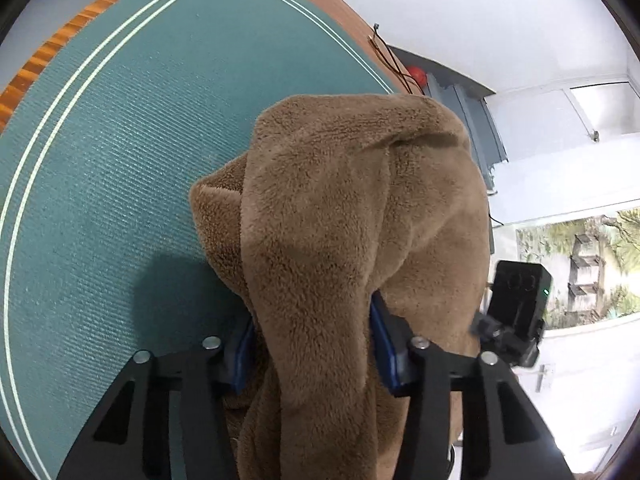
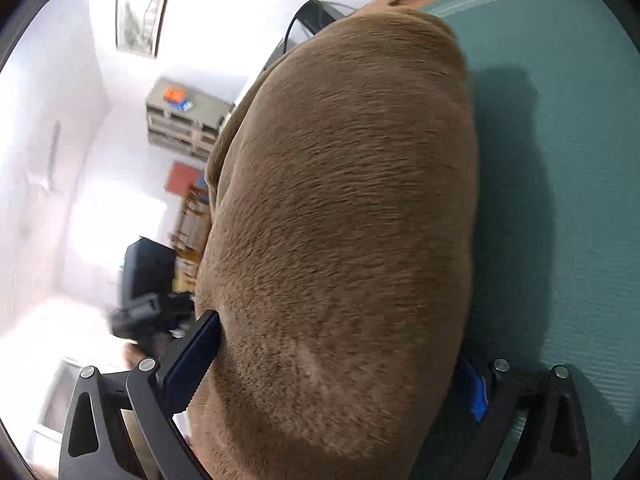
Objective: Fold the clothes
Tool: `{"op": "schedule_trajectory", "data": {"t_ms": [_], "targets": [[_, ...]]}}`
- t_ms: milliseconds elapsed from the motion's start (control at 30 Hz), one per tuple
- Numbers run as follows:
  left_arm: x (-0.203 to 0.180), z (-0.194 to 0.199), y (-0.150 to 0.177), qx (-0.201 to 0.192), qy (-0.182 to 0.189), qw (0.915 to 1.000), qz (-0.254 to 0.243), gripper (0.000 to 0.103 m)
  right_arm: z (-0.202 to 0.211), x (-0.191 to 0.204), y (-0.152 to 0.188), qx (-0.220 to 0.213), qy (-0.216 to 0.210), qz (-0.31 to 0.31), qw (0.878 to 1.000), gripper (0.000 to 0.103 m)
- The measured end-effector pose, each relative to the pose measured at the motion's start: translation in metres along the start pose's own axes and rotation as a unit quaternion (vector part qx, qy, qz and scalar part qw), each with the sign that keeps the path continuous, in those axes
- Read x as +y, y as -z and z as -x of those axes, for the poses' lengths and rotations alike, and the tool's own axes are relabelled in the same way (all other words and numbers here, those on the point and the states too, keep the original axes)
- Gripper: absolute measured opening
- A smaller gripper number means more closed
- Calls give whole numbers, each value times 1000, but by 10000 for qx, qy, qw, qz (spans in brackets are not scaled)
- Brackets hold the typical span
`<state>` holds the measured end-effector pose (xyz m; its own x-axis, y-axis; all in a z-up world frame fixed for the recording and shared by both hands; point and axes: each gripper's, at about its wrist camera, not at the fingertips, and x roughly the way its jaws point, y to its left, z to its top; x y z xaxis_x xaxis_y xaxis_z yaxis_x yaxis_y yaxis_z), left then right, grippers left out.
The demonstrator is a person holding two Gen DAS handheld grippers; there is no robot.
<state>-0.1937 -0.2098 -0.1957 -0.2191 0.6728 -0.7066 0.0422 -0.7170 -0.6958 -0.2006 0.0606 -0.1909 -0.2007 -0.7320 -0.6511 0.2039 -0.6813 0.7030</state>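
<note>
A brown fleece garment (image 1: 340,220) hangs bunched in front of my left gripper (image 1: 314,346). A thick fold of it runs down between the blue pads (image 1: 382,340), and the gripper is shut on it above the green mat (image 1: 100,160). In the right wrist view the same brown garment (image 2: 340,220) fills the middle of the frame. My right gripper (image 2: 336,376) stands open with its fingers wide apart. The cloth bulges through the whole gap and touches the left pad (image 2: 196,356). The garment casts a shadow on the mat (image 2: 560,200).
The mat has a white line border and lies on a wooden table (image 1: 48,56). Thin cables (image 1: 388,56) lie at the table's far edge. The other gripper's black body (image 1: 516,304) is at the right. Beyond the table are white walls, a shelf unit (image 2: 184,120) and a framed picture (image 2: 140,12).
</note>
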Motion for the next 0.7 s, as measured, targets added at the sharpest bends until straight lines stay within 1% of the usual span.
{"op": "schedule_trajectory", "data": {"t_ms": [33,100,133,200,233,267,333,433,533,633,700], "targets": [[0,0,2,-56,-35,9999,76,47,-2,5,1,-29,107,84,9999,83],[-6,5,8,-176,-130,9997,104,42,6,14,5,-177,175,182,9995,70],[-11,8,11,-237,-205,9995,65,40,10,18,7,-258,198,225,9992,67],[-30,15,17,-319,-436,9984,-174,39,19,27,11,-419,244,312,9983,61],[-39,18,20,-355,-539,9975,-286,39,24,31,13,-500,267,355,9978,61],[-48,20,24,-366,-559,9971,-354,39,28,35,16,-581,290,398,9971,60],[-65,26,36,-430,-449,9970,-452,39,50,44,22,-760,311,498,9954,60],[-97,29,59,-452,-255,9964,-678,39,95,52,36,-1002,274,576,9929,60],[-132,30,84,-437,-52,9947,-934,39,146,48,62,-1191,348,568,9906,60],[-181,5,111,-304,97,9927,-1167,39,197,42,90,-1367,454,526,9882,60],[-205,-14,130,-181,212,9916,-1262,39,231,35,113,-1455,581,443,9867,60]]}}
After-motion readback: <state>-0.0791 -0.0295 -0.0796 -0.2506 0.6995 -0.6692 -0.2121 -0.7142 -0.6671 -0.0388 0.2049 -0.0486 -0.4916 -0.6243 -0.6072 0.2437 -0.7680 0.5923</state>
